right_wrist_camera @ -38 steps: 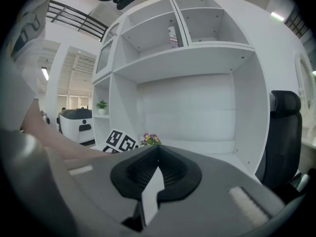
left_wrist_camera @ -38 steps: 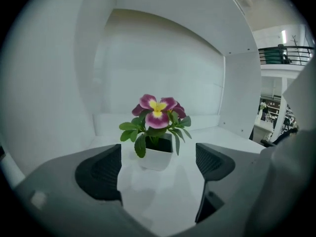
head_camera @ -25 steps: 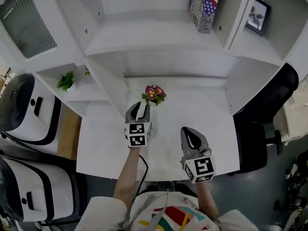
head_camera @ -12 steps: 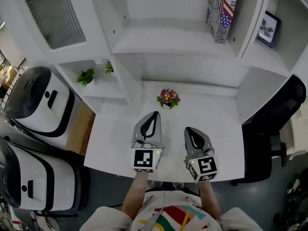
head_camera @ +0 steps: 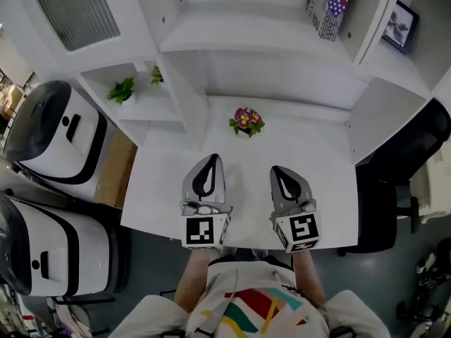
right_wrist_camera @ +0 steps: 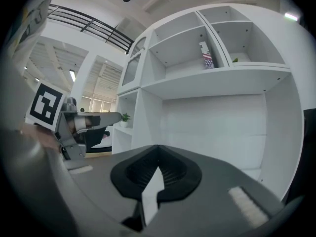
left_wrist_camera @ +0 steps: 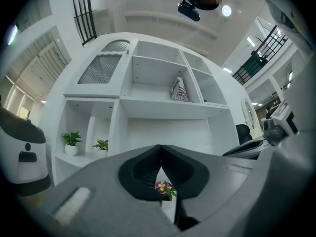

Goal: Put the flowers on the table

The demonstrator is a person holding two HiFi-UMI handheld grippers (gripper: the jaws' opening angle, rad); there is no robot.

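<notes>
A small bunch of purple and yellow flowers with green leaves stands on the white table, near its back edge. It also shows far off between the jaw tips in the left gripper view as the flowers. My left gripper hovers over the table's front half, shut and empty, well short of the flowers. My right gripper is beside it to the right, also shut with nothing in it. In the right gripper view the left gripper appears at the left.
White shelving rises behind the table, with two small potted plants in a left cubby, a flag-patterned bag on a top shelf and a framed picture at right. White machines stand left of the table, a black chair right.
My left gripper was open close to the flowers a second ago; it has drawn back toward the table's front and its jaws have shut. The flowers stay where they stood.
</notes>
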